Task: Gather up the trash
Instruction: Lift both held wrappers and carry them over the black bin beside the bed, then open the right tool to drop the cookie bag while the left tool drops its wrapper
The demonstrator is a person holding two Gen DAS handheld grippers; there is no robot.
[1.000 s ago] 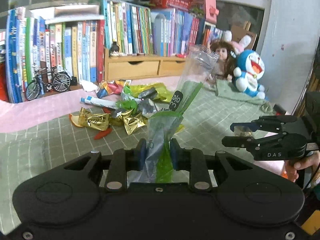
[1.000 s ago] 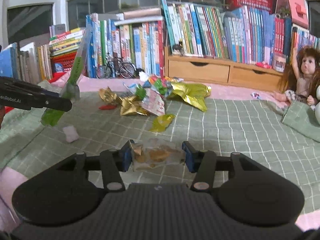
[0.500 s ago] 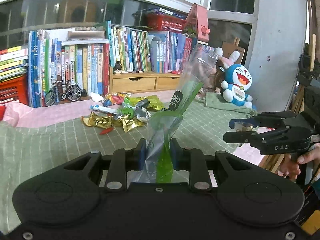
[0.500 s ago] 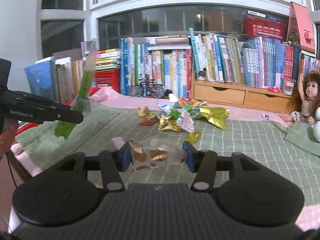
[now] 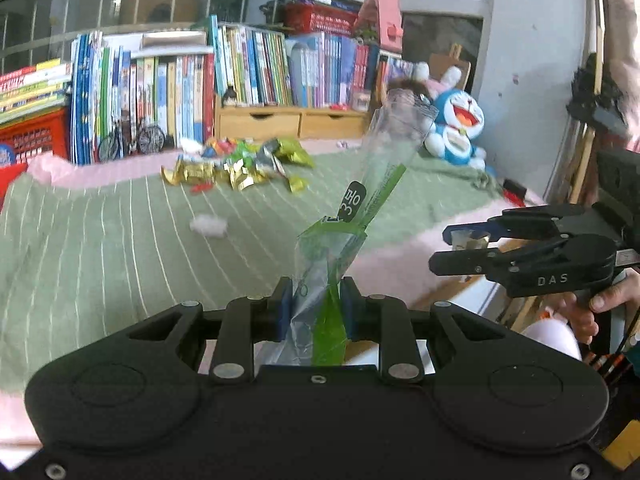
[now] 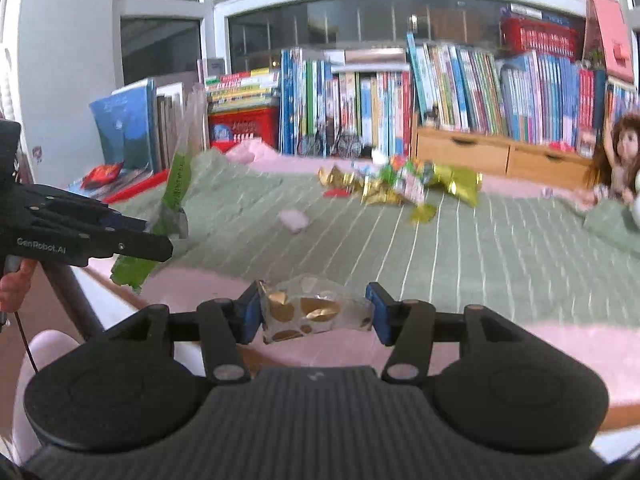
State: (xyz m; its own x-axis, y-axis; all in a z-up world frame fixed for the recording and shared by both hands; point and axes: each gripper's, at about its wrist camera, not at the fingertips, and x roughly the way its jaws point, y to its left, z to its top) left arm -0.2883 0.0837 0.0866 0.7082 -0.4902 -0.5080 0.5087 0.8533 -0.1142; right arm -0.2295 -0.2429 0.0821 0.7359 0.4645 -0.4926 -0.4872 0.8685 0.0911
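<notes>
Both grippers have drawn back past the bed's edge; the left gripper (image 5: pixel 313 309) pinches a long upright green wrapper (image 5: pixel 360 216), the right gripper (image 6: pixel 316 314) a gold-spotted wrapper (image 6: pixel 316 312), and the trash pile (image 6: pixel 396 186) lies far ahead.

Each of the 2 wrist views looks forward and slightly down along its own fingers, close over the bed edge (image 5: pixel 400 248); both share the wrapper pile (image 6: pixel 400 186) and bookshelf (image 5: pixel 240 68).

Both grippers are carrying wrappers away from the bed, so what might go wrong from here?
1. The right gripper holds the clear gold-spotted wrapper only by its edges; it may slip out.
2. The long clear-and-green wrapper sticks far out of the left gripper and could snag.
</notes>
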